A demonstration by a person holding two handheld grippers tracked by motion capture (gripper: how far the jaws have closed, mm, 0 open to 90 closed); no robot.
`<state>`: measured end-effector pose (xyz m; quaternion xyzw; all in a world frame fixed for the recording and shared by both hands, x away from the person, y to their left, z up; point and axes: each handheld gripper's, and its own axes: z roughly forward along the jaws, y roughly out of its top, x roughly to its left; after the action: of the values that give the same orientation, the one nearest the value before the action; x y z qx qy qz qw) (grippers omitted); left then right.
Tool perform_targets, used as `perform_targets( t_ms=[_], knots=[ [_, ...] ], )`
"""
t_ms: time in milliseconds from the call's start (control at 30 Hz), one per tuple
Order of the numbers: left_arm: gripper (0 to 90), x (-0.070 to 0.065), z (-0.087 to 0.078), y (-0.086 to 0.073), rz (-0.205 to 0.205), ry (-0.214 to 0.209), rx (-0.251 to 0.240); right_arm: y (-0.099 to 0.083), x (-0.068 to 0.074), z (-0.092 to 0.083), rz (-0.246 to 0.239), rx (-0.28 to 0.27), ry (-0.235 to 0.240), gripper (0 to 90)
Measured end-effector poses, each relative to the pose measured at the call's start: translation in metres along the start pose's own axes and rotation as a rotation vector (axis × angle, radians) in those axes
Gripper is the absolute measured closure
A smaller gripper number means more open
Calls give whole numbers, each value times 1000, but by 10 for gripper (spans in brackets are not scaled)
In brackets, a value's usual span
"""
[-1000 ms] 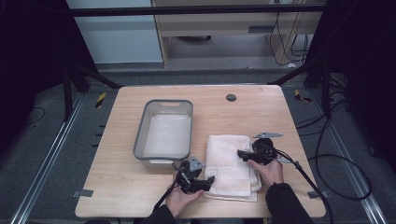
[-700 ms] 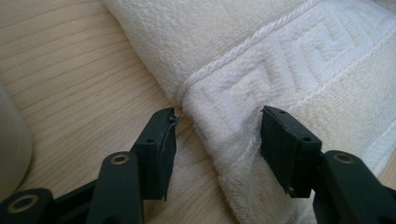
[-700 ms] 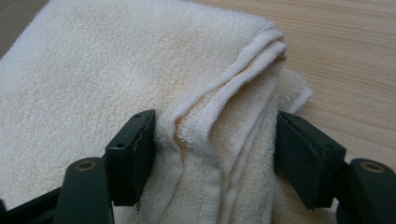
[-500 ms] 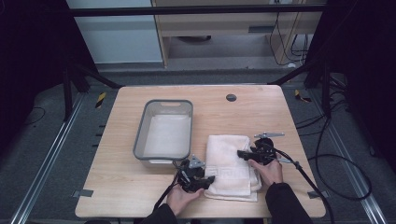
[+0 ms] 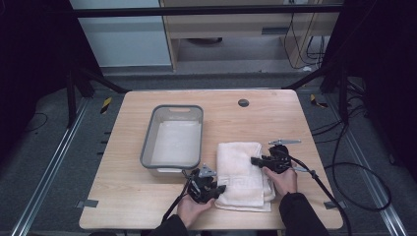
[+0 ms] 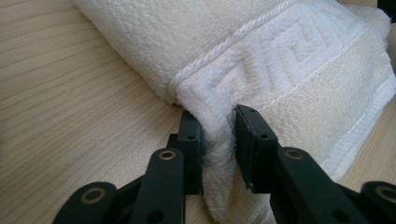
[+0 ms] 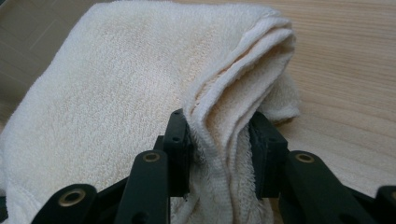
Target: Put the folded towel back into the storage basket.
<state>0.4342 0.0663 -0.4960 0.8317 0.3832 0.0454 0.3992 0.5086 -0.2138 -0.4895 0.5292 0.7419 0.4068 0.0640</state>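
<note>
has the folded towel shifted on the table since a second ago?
No. The folded cream terry towel lies in the same spot beside the grey plastic tray. Both grippers' jaws have just closed on its edges.

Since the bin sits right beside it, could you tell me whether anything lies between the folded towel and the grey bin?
Nothing visible does. The towel, pinched by the left gripper and right gripper, lies on the table right of the bin, bare wood between.

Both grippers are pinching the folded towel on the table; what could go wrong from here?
The left gripper has just been closing on a bunched corner of the towel; it might catch only some layers, so the fold opens on lifting. The right gripper has just closed on several stacked edges, and one may slip out. The tub sits close by and could get bumped.
</note>
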Motion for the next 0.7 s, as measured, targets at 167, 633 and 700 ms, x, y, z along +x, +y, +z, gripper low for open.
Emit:
perform_targets(
  t_ms=[167,633,700],
  knots=[
    [772,0,-2,-1,-9,4,-9,2,7,-7,-36,-29,-14,660],
    [797,-2,-15,2,4,-8,-49,8,17,-29,-70,-100,11,662],
    [798,-2,-18,3,5,-11,-56,9,18,-32,-76,-110,13,663]
  ],
)
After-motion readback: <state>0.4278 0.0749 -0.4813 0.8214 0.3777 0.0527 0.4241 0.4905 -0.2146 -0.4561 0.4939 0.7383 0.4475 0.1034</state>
